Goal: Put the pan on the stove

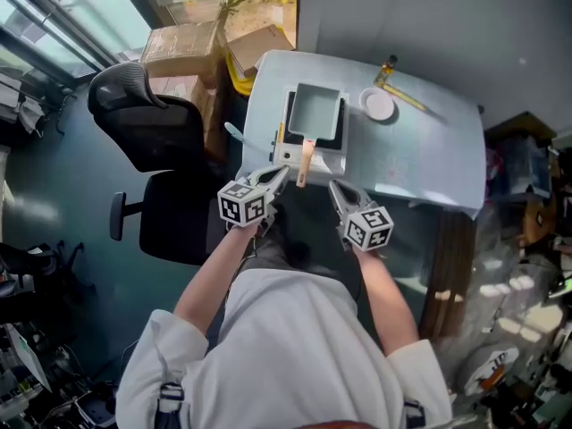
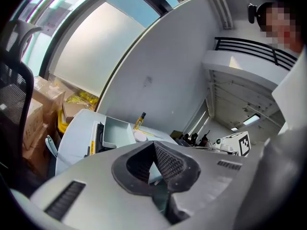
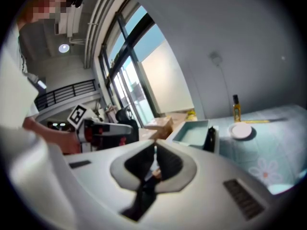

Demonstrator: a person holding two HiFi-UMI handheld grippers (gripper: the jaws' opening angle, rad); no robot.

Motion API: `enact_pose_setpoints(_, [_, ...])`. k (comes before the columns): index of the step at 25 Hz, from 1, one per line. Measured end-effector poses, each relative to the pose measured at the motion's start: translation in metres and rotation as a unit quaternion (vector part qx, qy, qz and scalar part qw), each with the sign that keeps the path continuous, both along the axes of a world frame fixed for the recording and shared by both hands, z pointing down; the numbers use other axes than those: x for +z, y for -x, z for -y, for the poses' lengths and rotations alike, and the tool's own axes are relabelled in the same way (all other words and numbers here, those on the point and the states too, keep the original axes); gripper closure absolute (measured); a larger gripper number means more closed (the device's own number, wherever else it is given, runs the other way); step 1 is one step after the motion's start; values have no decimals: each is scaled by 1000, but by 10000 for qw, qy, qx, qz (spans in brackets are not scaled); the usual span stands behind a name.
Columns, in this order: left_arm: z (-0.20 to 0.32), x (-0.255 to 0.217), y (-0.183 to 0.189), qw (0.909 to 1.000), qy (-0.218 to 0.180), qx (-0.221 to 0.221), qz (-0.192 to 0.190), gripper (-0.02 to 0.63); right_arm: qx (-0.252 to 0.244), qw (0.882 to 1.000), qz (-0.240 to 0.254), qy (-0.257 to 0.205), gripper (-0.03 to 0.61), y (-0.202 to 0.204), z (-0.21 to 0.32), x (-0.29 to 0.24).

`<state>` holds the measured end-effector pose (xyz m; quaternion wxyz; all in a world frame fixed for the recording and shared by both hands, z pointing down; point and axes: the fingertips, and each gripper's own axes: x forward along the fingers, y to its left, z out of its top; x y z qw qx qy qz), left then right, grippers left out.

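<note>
Pan [image 1: 315, 113]: rectangular, pale blue, wooden handle pointed near; found set on the stove [image 1: 288, 155] at the left of the table [image 1: 429, 150]. Counted: one pan, one stove, one bottle [image 1: 388, 66], one white dish [image 1: 379, 105]. Left gripper [image 1: 281, 175] and right gripper [image 1: 334, 188]: jaws pressed together, nothing clamped.

In the middle of the head view, the pale grey two-jaw left gripper [image 1: 282, 173], with its black-and-white marker cube, and the matching right gripper [image 1: 334, 188] sit side by side, tips angled toward each other and up-frame. Each gripper's dark ribbed pads [image 2: 169, 163] meet, apparently on nothing, though the right gripper view is blurred. The bare left forearm [image 1: 210, 275] and right forearm [image 1: 386, 295] run down to white sleeves [image 1: 156, 356].
</note>
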<state>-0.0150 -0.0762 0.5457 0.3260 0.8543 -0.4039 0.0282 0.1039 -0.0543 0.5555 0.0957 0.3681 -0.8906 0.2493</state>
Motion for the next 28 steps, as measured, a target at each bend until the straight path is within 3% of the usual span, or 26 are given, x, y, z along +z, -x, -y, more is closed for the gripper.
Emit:
enact_pose_setpoints(12, [-3, -38, 7, 9982, -513, -45, 300, 588, -48, 9984, -176, -541, 543, 11, 0, -34])
enact_pose_setpoints(28, [6, -52, 16, 9951, -722, 453, 510, 588, 550, 9947, -474, -730, 543, 18, 4, -52])
